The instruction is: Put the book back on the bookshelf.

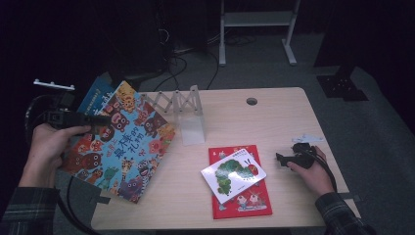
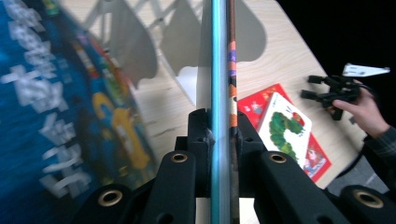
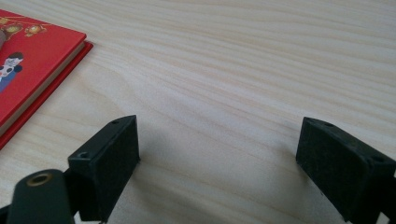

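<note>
Two books are clamped in my left gripper, jaws pinched on their edges: an animal-cover picture book and a blue book behind it. Both are tilted up at the table's left edge, beside the white folding book rack. My right gripper rests on the tabletop, jaws spread and holding nothing, near the red book that carries the caterpillar book.

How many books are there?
4: animal book and blue book behind it in the left gripper; caterpillar book lying on red book.
</note>
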### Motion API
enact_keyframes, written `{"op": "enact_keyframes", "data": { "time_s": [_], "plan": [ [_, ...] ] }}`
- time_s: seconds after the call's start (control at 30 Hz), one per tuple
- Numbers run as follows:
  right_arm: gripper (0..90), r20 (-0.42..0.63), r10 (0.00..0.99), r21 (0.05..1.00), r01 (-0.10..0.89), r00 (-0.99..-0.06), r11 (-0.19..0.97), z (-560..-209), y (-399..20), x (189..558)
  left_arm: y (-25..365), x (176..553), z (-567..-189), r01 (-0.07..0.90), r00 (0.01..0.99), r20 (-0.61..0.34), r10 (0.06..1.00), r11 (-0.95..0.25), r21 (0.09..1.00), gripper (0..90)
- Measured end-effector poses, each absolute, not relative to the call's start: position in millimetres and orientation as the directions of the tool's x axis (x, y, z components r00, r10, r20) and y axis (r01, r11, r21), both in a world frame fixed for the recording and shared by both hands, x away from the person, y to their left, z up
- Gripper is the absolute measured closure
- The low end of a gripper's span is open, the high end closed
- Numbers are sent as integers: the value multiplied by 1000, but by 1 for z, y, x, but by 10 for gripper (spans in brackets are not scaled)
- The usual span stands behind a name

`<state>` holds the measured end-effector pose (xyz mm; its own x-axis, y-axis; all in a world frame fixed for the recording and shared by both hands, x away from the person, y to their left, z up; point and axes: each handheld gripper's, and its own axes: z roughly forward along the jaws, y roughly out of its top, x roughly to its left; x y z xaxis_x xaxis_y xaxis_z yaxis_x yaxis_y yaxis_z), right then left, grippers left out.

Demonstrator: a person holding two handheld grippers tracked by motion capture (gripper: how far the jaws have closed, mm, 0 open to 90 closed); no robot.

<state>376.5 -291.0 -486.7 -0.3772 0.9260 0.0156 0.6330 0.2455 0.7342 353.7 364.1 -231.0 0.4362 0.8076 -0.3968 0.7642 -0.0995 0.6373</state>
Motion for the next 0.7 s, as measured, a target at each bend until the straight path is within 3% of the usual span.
{"op": "enact_keyframes", "data": {
  "time_s": [0.7],
  "plan": [
    [119,15,928,734,635,-372,243,-487,-290,377,398,357,-235,806,324,-405,855,-25,592,805]
  ]
}}
